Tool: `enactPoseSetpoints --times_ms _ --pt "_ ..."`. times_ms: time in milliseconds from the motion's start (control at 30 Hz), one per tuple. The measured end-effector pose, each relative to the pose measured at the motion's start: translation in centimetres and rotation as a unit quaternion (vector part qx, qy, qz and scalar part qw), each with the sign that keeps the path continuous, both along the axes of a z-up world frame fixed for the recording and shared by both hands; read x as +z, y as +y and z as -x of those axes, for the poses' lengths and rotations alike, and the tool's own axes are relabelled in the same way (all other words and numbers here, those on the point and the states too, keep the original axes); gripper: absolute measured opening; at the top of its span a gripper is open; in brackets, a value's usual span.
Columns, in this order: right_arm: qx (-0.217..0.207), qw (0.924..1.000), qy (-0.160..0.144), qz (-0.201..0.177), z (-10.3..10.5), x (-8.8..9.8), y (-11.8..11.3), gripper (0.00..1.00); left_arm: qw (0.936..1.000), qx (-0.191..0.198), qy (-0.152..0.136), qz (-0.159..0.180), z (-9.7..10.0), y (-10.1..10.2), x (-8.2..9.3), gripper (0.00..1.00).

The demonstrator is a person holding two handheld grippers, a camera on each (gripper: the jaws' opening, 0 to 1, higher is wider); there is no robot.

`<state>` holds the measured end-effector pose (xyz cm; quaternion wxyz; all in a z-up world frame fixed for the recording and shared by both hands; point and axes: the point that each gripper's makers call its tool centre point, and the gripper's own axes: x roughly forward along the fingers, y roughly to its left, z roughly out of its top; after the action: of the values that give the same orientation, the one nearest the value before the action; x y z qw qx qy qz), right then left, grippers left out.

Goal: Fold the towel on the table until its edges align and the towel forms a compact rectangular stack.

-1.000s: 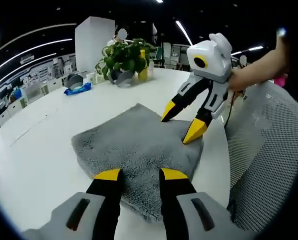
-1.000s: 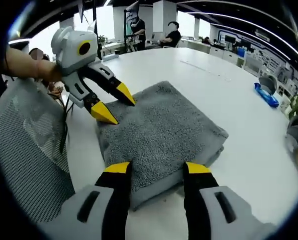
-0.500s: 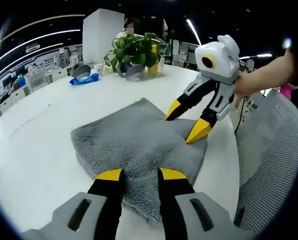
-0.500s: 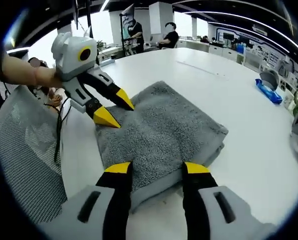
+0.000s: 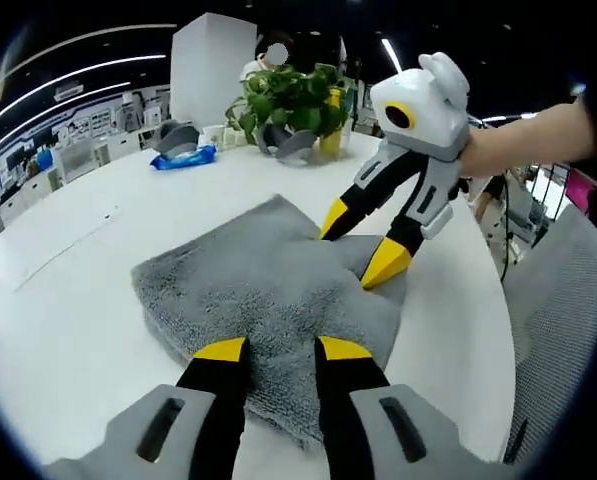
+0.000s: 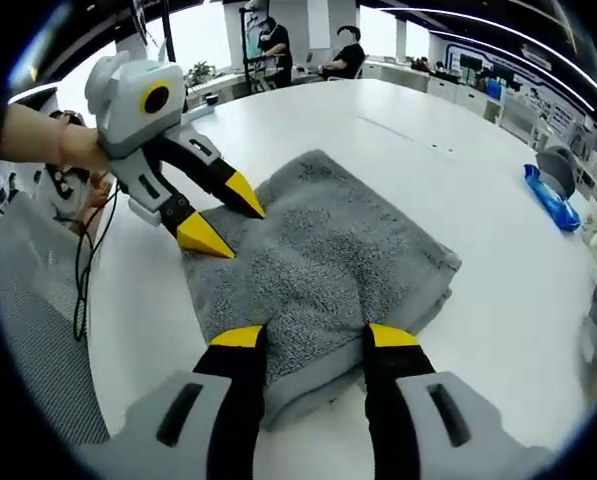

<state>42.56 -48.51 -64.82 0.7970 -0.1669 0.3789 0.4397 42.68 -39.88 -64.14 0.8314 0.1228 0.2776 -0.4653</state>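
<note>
Grey towel (image 5: 263, 300) lies folded on the white table (image 5: 68, 300). We find both grippers, left (image 5: 271, 348) and right (image 6: 304, 335), spread at 6 o'clock over its edge.

Overhead strip lights (image 5: 68, 75) are shining evenly on the white worktop (image 6: 458, 150), leaving only soft shadows just beneath the fingers (image 6: 240, 337). Fisheye distortion is bending the far edges, and the background beyond the fingers is going slightly soft.
</note>
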Motion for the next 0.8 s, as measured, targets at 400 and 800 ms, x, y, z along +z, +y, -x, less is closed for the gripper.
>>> enactPoseSetpoints --times_ms 400,800 --pt "-0.035 0.9962 -0.009 -0.079 0.4 1.1 -0.1 0.42 0.9979 0.033 0.023 0.051 0.1 0.3 1.1 0.31" --pt "-0.119 0.9758 -0.042 -0.178 4.8 6.2 -1.9 0.91 0.9946 0.037 -0.006 0.096 5.3 3.1 7.7 0.99"
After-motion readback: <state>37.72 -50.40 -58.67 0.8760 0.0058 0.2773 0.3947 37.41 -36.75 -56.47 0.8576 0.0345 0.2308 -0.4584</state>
